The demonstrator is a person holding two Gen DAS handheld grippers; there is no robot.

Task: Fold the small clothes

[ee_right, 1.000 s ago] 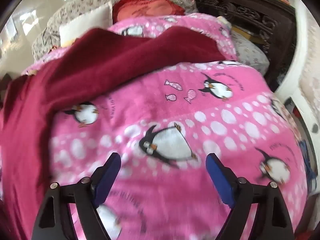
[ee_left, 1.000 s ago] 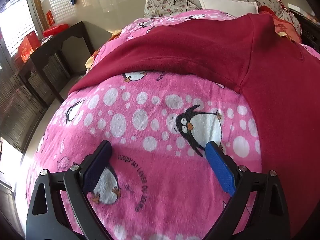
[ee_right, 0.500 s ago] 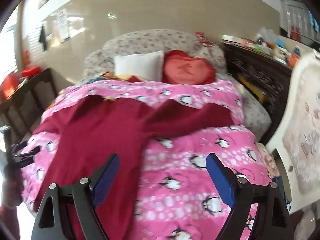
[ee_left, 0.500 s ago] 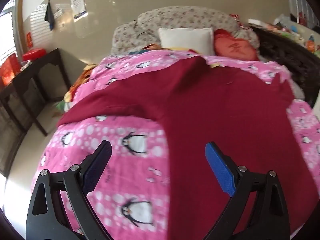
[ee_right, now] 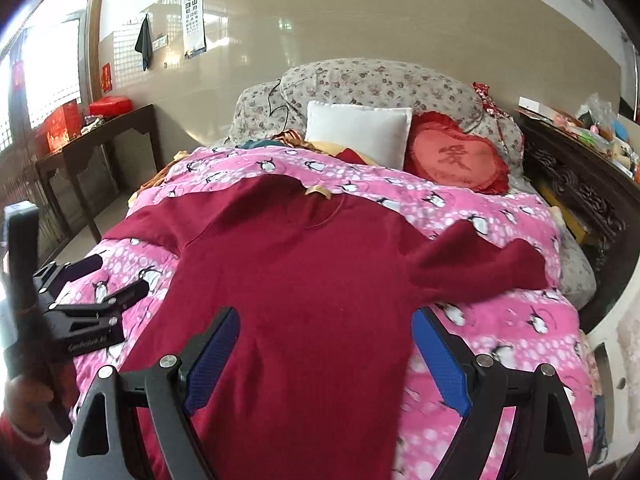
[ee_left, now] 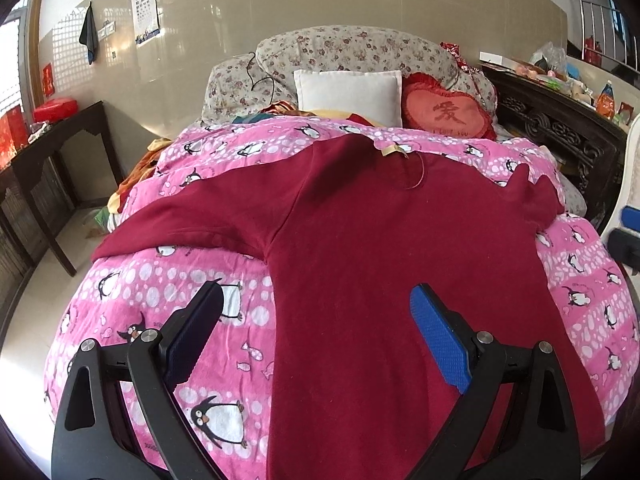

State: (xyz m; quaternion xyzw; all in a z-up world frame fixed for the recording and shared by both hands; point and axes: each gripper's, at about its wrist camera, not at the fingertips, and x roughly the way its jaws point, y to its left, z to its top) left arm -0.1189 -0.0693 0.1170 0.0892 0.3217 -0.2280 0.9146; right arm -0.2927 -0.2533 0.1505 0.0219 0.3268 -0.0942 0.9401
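Note:
A dark red long-sleeved top (ee_left: 376, 248) lies flat on the pink penguin blanket (ee_left: 168, 292), collar toward the pillows and both sleeves spread out. It also shows in the right wrist view (ee_right: 304, 276). My left gripper (ee_left: 316, 320) is open and empty, held above the top's lower left side. My right gripper (ee_right: 326, 340) is open and empty above the top's lower body. The left gripper also shows at the left of the right wrist view (ee_right: 108, 280). A bit of the right gripper shows at the right edge of the left wrist view (ee_left: 630, 232).
A white pillow (ee_left: 348, 94), a red heart cushion (ee_left: 446, 114) and a floral quilt (ee_left: 340, 52) lie at the bed's head. A dark side table (ee_left: 52, 152) stands on the left. A carved dark cabinet (ee_left: 560, 136) with clutter stands on the right.
Both grippers have pulled up and back from the blanket. The whole top and bed have come into view. Both stay open.

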